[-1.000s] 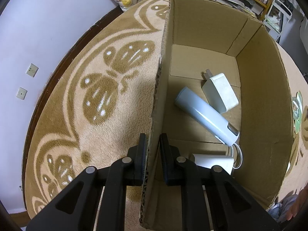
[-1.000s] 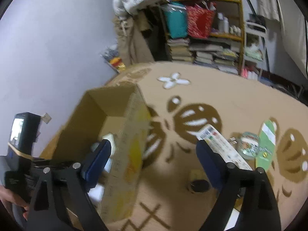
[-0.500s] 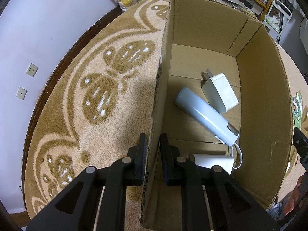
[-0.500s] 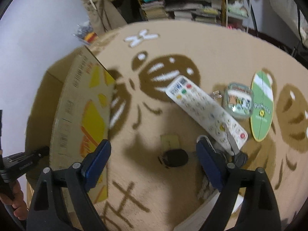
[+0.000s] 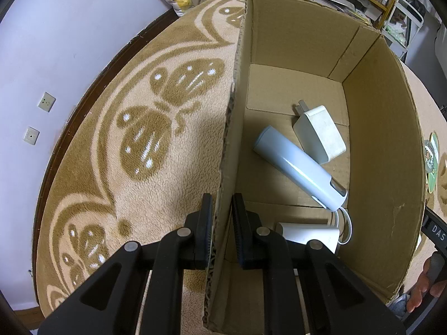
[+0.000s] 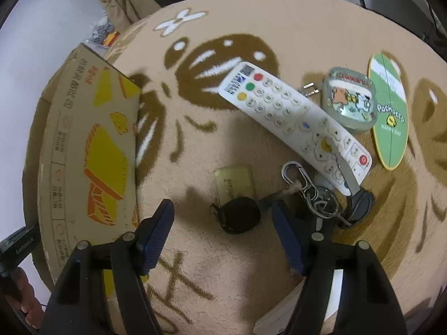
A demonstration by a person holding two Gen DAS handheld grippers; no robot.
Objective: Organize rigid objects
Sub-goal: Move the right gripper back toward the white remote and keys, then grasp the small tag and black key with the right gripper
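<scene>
Roughly halfway by the look of it: blue-grey tube gadget (image 5: 299, 167), white plug charger (image 5: 318, 134) and corded white adapter (image 5: 307, 236) already in the cardboard box (image 5: 382, 150). Left gripper (image 5: 222, 230) clamped on the box wall. Right gripper (image 6: 223, 238) spread wide, empty, over black fob (image 6: 240, 217); remote (image 6: 293, 120), keys (image 6: 321, 195), tin (image 6: 349, 99) left on the rug (image 6: 251, 265)
</scene>
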